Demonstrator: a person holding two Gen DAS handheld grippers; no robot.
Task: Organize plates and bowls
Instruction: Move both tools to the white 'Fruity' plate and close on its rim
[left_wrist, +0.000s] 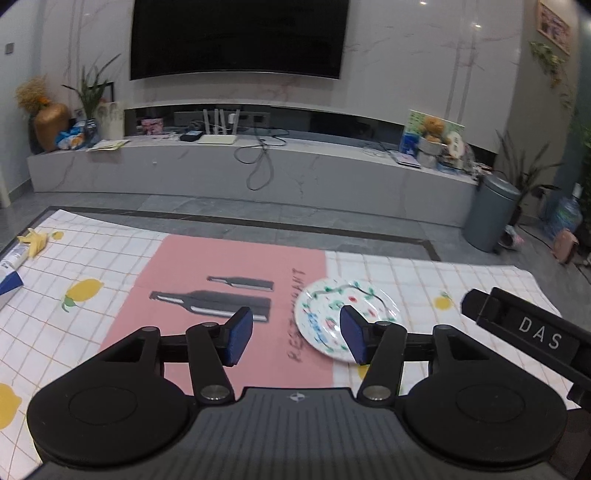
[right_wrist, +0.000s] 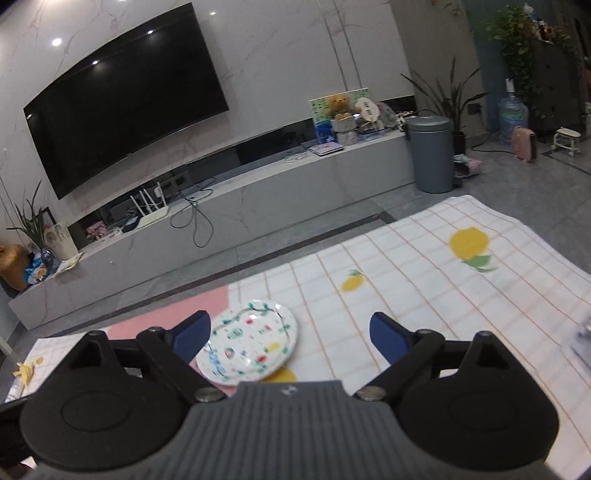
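A white plate with a coloured floral print (left_wrist: 334, 314) lies flat on the checked tablecloth, at the edge of a pink placemat (left_wrist: 207, 280). My left gripper (left_wrist: 297, 336) is open and empty above the mat, with its right pad over the plate's near side. The plate also shows in the right wrist view (right_wrist: 255, 341). My right gripper (right_wrist: 290, 338) is open and empty above the cloth, the plate between its fingers nearer the left pad. The right gripper's body shows at the right edge of the left wrist view (left_wrist: 524, 325).
The tablecloth (right_wrist: 424, 266) has lemon prints. A banana peel (left_wrist: 35, 240) and a tube (left_wrist: 11, 258) lie at the table's far left. A blurred object (right_wrist: 583, 336) sits at the right edge. Beyond the table stand a TV bench (left_wrist: 240, 166) and a grey bin (left_wrist: 489, 214).
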